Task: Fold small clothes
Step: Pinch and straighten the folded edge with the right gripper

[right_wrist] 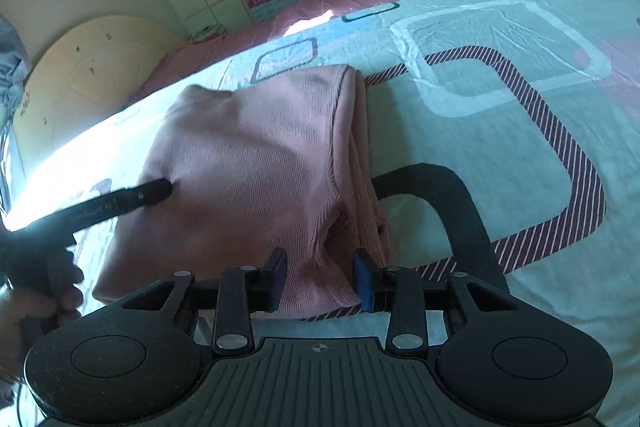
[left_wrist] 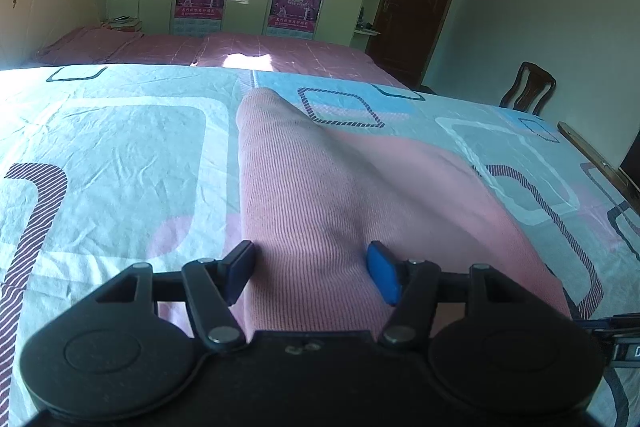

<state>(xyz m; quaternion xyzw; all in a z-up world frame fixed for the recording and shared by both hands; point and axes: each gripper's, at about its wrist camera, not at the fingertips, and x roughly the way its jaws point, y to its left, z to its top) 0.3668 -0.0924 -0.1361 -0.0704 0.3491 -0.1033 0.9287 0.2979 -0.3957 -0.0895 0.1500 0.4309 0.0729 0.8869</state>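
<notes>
Person's hand [right_wrist: 36, 291] shows only beside right hand-held gripper [right_wrist: 320, 277], parted around garment [right_wrist: 248, 163].

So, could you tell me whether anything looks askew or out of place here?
Only slightly: the folded pink ribbed knit garment isn't squared up, with inner layers bulging out along its right edge. The patterned bedsheet beneath is creased.

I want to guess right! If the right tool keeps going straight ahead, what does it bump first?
Probably the pink ribbed garment: the right tool stands open with the fabric's near edge already between its fingers.
</notes>
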